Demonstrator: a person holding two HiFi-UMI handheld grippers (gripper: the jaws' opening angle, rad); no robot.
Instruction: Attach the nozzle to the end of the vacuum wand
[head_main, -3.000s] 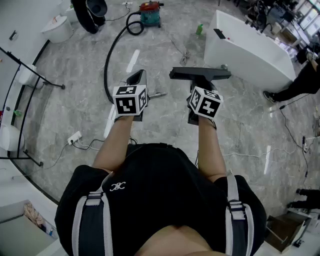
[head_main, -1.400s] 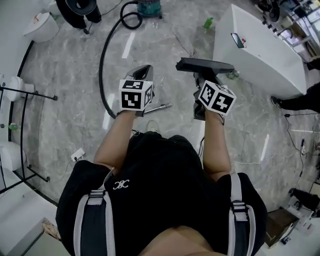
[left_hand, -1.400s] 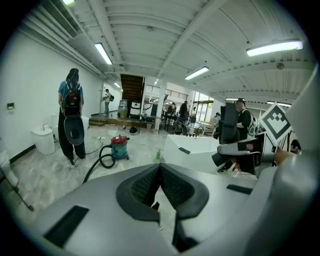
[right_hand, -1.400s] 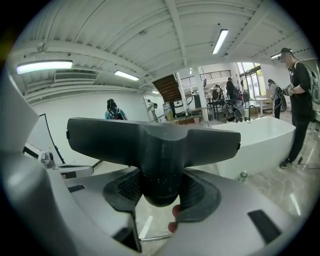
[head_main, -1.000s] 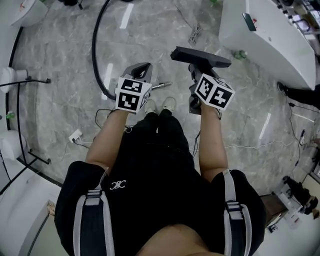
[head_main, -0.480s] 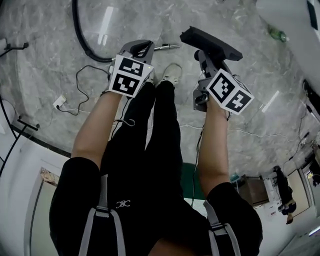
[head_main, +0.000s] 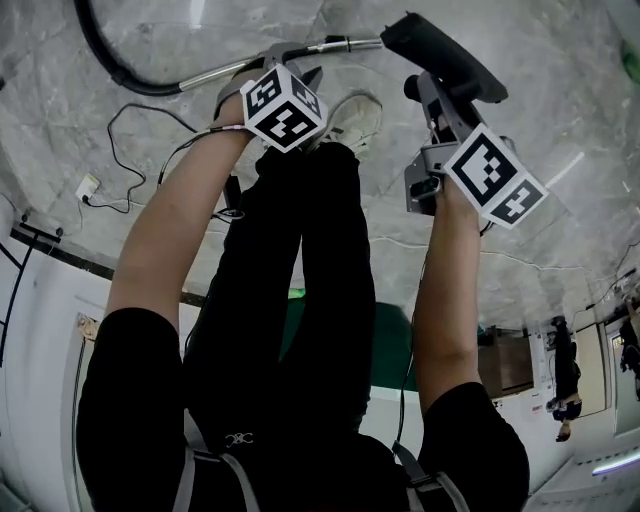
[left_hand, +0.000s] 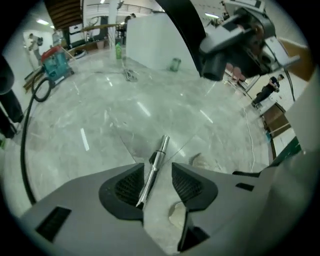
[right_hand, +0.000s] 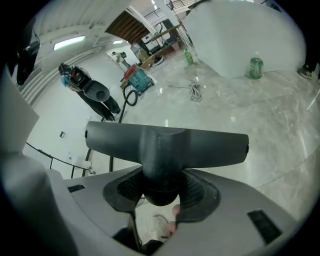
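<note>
Left gripper (left_hand: 159, 172) points steeply down, jaws opening around the wand (left_hand: 160, 149).

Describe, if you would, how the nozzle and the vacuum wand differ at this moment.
The nozzle is a broad, dark T-shaped head; the vacuum wand is a thin, shiny metal tube. The nozzle is clamped by its neck in the right gripper; the vacuum wand lies unclamped between the opening jaws of the left gripper. The vacuum wand joins a black hose; the nozzle is attached to nothing. Shared: they are not yet joined.
</note>
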